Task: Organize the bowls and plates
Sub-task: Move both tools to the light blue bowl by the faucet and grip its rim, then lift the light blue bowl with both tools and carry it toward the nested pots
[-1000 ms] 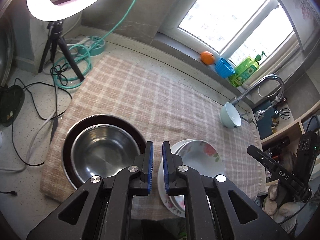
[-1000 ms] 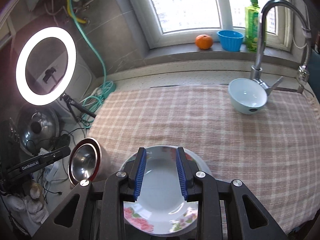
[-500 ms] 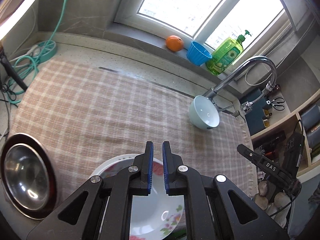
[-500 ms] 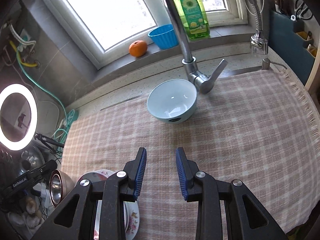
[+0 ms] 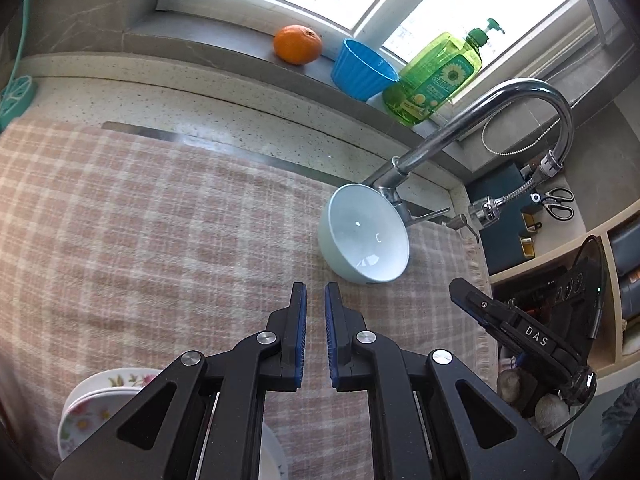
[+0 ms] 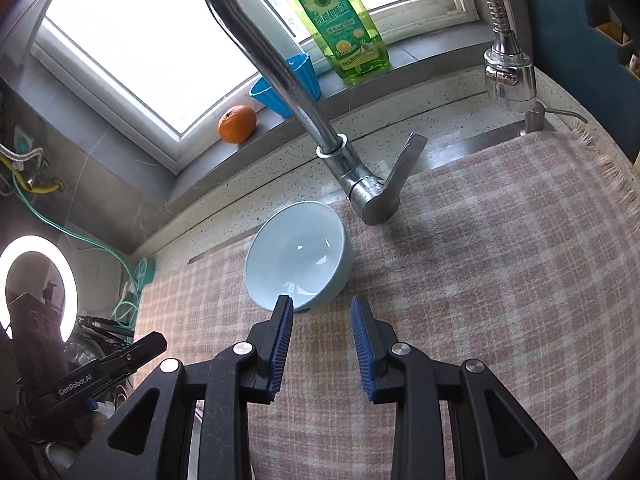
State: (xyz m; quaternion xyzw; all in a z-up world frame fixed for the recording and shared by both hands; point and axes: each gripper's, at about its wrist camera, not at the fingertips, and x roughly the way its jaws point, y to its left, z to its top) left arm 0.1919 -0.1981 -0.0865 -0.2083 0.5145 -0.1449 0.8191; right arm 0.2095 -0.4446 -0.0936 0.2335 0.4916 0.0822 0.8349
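A pale blue bowl point(image 5: 362, 240) lies tilted on the checked cloth point(image 5: 140, 220) next to the tap base; it also shows in the right wrist view point(image 6: 298, 258). My right gripper point(image 6: 322, 306) is open and empty, its left fingertip just in front of the bowl's near rim. My left gripper point(image 5: 316, 292) is nearly closed with a narrow gap, empty, a little short of the bowl. A floral plate stack point(image 5: 96, 408) shows at the lower left under the left gripper.
The chrome tap point(image 6: 280, 80) arches over the bowl, its handle point(image 6: 404, 164) to the right. An orange point(image 5: 297, 44), blue cup point(image 5: 362, 70) and green soap bottle point(image 5: 436, 78) stand on the sill. A ring light point(image 6: 36, 284) and cables lie left.
Both grippers have moved right, away from the floral plates and steel bowl, toward the pale blue bowl. The right gripper is now close to its rim.
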